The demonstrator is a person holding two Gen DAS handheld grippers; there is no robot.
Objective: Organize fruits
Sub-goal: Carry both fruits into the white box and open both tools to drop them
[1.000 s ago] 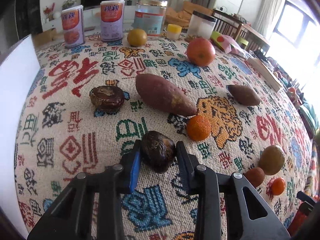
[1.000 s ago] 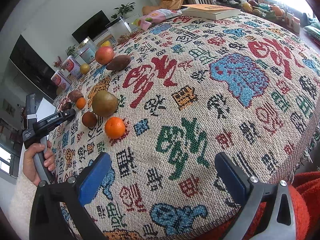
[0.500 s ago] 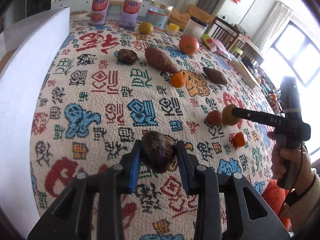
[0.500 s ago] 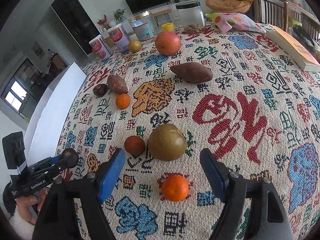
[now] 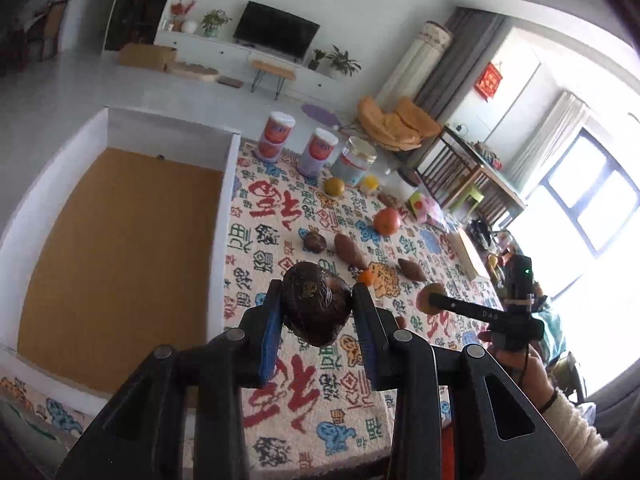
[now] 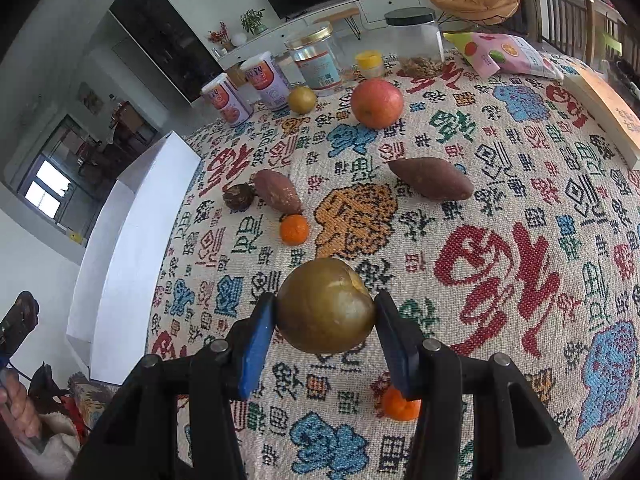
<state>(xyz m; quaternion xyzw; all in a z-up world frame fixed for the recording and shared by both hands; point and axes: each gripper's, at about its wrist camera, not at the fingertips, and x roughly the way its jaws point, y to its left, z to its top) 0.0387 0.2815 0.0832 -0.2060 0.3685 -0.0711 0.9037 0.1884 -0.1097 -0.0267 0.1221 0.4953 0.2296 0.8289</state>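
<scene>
My left gripper (image 5: 316,312) is shut on a dark brown wrinkled fruit (image 5: 314,306) and holds it high above the table, near the white box (image 5: 224,184) with a brown floor. My right gripper (image 6: 325,328) is shut on a large olive-brown round fruit (image 6: 326,306) low over the cloth. On the cloth lie another dark fruit (image 6: 239,197), two sweet potatoes (image 6: 278,191) (image 6: 430,179), two small oranges (image 6: 294,229) (image 6: 400,405), a red apple (image 6: 377,102) and a yellow-green fruit (image 6: 302,99).
The patterned tablecloth (image 6: 500,260) covers the table. Two pink cans (image 6: 228,100), a glass jar (image 6: 316,62), a black-lidded jar (image 6: 414,36), a small yellow cup (image 6: 369,62), a snack bag (image 6: 504,56) and a book (image 6: 608,108) stand along the far and right edges.
My left gripper lifted the dark fruit higher and swung toward the white box. My right gripper moved onto the olive-brown fruit and closed on it.
</scene>
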